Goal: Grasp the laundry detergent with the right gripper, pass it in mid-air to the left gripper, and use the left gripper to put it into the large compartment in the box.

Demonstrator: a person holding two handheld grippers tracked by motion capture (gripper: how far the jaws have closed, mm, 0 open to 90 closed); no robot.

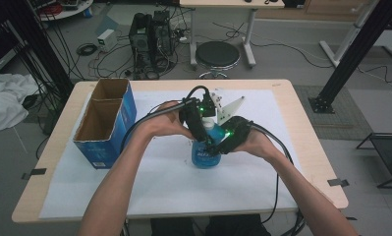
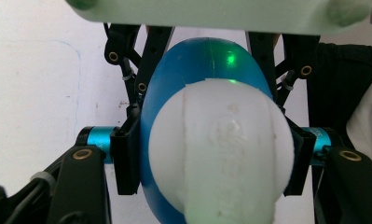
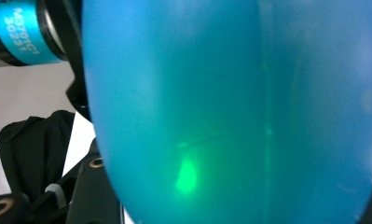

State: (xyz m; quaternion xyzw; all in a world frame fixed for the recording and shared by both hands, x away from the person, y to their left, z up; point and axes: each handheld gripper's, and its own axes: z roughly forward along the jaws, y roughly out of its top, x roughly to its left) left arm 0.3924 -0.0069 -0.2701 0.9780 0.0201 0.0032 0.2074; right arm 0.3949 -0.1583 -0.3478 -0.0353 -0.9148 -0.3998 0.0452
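A blue translucent bottle (image 1: 203,158) with a white cap (image 2: 221,149) stands upright on the white sheet near the table's middle. My left gripper (image 1: 202,129) comes down from above, and its black pads (image 2: 127,161) press on both sides of the cap. My right gripper (image 1: 222,143) reaches in from the right at the height of the bottle's body. In the right gripper view the blue bottle (image 3: 230,107) sits close between the jaws, with the left jaw against its side. A green light glints on the plastic.
An open blue cardboard box (image 1: 105,125) with two compartments stands at the table's left. A white sheet (image 1: 159,182) covers most of the wooden tabletop (image 1: 311,162). Cables trail from both grippers toward the front edge. A round stool (image 1: 217,54) stands beyond the far edge.
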